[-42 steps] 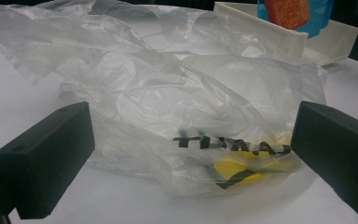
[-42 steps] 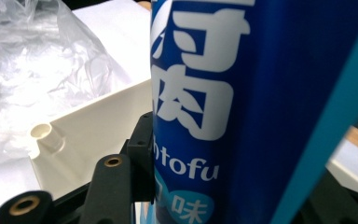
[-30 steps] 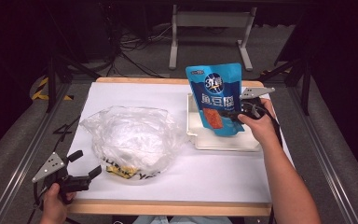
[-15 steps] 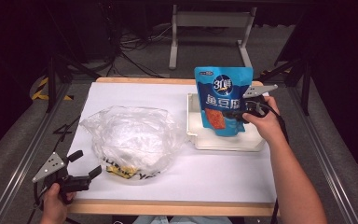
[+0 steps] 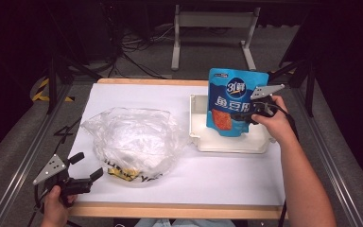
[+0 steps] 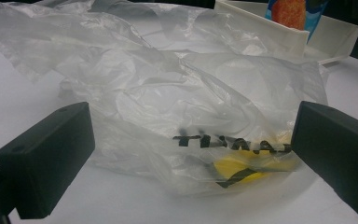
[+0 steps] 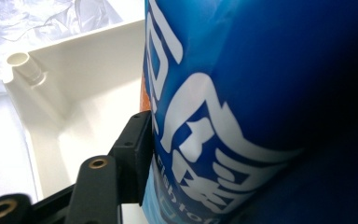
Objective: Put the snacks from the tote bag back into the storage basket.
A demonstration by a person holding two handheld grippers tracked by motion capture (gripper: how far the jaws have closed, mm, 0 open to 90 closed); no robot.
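Note:
A blue snack pouch (image 5: 234, 101) with white lettering stands upright in the white tray (image 5: 231, 145) at the right of the table. My right gripper (image 5: 248, 116) is at the pouch's right edge with the pouch (image 7: 261, 93) between its jaws. These jaws have just been opening; the one visible jaw still lies against the pouch, and the other is hidden behind it. My left gripper (image 5: 87, 165) stands open at the table's front left corner. It faces a crumpled clear plastic bag (image 6: 168, 93) with black lettering and something yellow inside.
The plastic bag (image 5: 132, 137) covers the middle left of the white tabletop (image 5: 227, 182). The tray (image 7: 74, 70) has raised walls and a small round post in one corner. A metal frame stands on the floor beyond the table.
The right hand has carried the pouch to the right across the tray, and the pouch now stands more upright. The left gripper has stayed still.

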